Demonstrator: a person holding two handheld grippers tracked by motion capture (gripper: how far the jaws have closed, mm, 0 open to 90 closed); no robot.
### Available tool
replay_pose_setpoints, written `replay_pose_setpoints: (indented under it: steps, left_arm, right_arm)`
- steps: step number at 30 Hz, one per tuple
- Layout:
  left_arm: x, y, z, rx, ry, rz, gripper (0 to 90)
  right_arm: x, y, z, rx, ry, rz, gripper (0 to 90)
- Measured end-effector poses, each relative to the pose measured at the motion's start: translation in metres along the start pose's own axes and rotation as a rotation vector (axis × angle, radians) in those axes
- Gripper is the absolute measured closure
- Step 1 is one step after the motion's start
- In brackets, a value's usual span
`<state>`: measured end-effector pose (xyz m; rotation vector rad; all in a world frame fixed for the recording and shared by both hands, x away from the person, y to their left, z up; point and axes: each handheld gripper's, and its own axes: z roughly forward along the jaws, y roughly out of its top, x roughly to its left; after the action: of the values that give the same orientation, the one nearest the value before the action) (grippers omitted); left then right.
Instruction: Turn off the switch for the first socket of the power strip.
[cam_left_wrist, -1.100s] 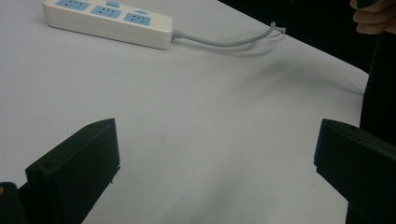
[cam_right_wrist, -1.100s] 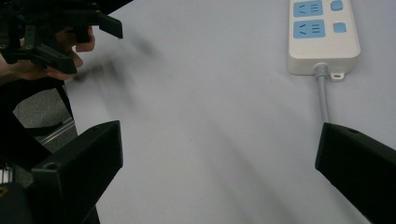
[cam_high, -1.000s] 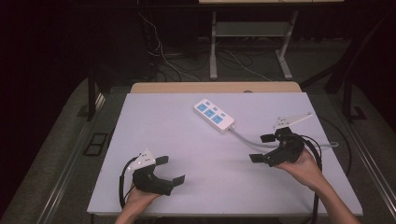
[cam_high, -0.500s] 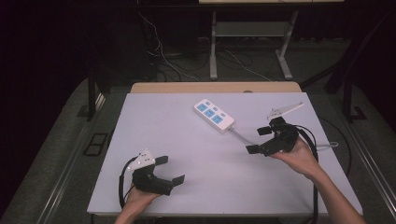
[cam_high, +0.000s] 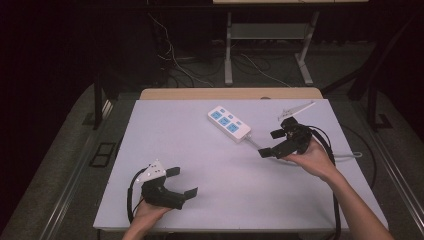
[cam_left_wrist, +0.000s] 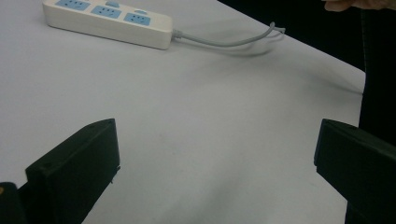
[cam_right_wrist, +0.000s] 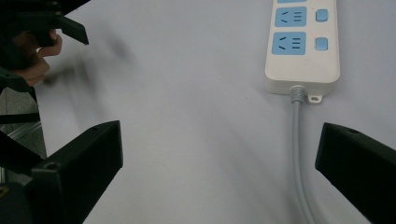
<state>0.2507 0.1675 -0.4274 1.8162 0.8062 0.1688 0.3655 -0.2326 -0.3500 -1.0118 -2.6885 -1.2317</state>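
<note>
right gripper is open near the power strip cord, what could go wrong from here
1. The right gripper is open beside the grey cord; closing there could pinch the cord rather than the power strip, and pulling would likely drag the strip across the table.
2. The gripper's own black cable loops near the cord and might snag it.

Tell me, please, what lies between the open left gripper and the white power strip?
Bare white table alone, in the high view, between left gripper and power strip.

Power strip (cam_high: 229, 123) lies mid-table (cam_high: 165, 130), far side; its cable (cam_high: 345, 157) trails right
</note>
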Motion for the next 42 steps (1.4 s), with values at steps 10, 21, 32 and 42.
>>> replay_pose_setpoints:
  steps: [10, 21, 32, 42]
  left_arm:
    - [0.001, 0.000, 0.000, 0.000, 0.000, 0.002, 0.0]
    - [0.001, 0.000, 0.000, 0.000, -0.002, 0.003, 0.0]
    - [0.001, 0.000, 0.000, 0.000, -0.004, 0.003, 0.0]
    - [0.001, 0.000, -0.001, -0.003, -0.005, 0.000, 0.0]
  right_arm:
    - [-0.008, 0.011, 0.007, 0.008, -0.006, 0.005, 0.6]
    - [-0.018, 0.030, 0.013, 0.010, -0.024, -0.001, 0.6]
    - [-0.026, 0.053, 0.019, 0.011, -0.046, -0.005, 0.7]
    - [-0.034, 0.073, 0.027, 0.010, -0.067, 0.006, 0.7]
